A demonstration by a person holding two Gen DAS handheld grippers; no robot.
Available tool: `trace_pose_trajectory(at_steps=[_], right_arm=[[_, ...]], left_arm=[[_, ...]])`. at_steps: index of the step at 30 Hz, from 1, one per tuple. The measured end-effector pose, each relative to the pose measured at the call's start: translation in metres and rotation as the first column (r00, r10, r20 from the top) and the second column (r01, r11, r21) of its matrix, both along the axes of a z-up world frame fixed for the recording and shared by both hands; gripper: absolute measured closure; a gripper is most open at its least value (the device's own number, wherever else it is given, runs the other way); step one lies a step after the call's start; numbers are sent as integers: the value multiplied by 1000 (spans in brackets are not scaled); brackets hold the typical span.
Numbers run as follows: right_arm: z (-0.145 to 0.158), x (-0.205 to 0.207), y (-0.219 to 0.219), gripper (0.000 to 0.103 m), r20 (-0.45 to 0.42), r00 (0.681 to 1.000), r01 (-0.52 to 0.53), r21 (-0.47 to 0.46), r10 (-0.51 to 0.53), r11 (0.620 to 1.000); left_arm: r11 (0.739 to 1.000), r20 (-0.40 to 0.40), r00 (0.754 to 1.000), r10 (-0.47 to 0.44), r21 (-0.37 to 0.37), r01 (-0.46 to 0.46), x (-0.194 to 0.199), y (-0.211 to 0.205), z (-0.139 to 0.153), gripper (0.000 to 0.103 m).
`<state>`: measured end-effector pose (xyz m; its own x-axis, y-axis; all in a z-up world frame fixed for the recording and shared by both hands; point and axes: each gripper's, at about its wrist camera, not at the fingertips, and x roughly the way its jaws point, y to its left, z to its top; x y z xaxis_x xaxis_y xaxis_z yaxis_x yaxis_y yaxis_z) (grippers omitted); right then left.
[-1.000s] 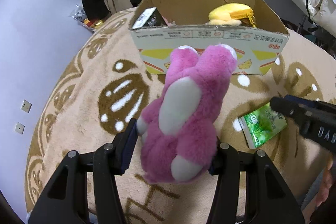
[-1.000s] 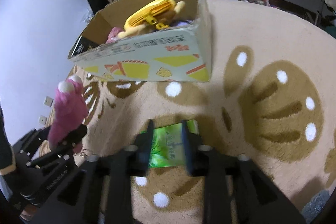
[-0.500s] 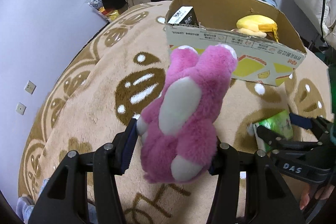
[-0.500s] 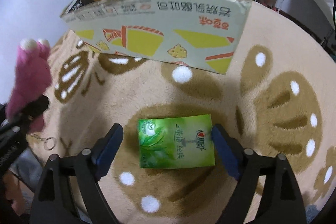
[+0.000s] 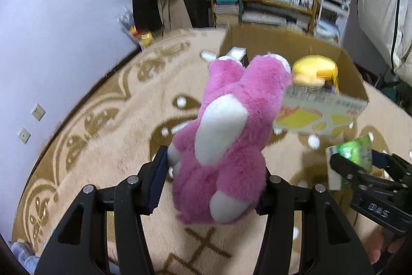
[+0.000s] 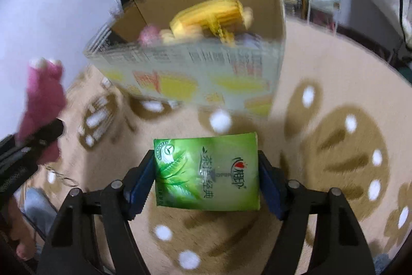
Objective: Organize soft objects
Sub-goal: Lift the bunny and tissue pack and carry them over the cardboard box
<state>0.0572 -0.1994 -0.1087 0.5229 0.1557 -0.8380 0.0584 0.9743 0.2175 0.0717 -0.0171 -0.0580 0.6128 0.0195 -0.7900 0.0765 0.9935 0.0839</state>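
Box (image 6: 195,74) behind tissue pack (image 6: 206,174); plush toy (image 6: 42,99) left.

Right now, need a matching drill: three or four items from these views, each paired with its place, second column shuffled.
Items:
1. fluffy pink plush toy
2. green plastic tissue pack
3. yellow zippered soft pouch
4. printed cardboard box

Places:
A. inside the box
B. clamped in the left hand-held gripper
C. standing on the beige patterned rug
D. clamped in the right hand-held gripper

Pairs: 1-B, 2-D, 3-A, 4-C

The right gripper (image 5: 370,197) body reads "DAS".
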Motion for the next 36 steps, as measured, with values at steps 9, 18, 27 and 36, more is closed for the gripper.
trace_pose_trajectory(at_steps=[9,18,27,36], right_arm=[[70,-12,10,25,341,940,45,-80,-15,996],[93,3,-7,25,437,898,103,-78,-59,992],[105,25,-17,25,496,866,120,-87,-62,989],[99,52,-21,25,494,869,100,-121,-28,988]], left_arm=[[999,227,973,-37,-6,39,5,-7,43,51],[989,341,928,-150,59,137,29,-36,60,51],[978,362,909,-207,80,190,54,-56,68,51],[977,332,919,-212,92,192,77,-65,58,51]])
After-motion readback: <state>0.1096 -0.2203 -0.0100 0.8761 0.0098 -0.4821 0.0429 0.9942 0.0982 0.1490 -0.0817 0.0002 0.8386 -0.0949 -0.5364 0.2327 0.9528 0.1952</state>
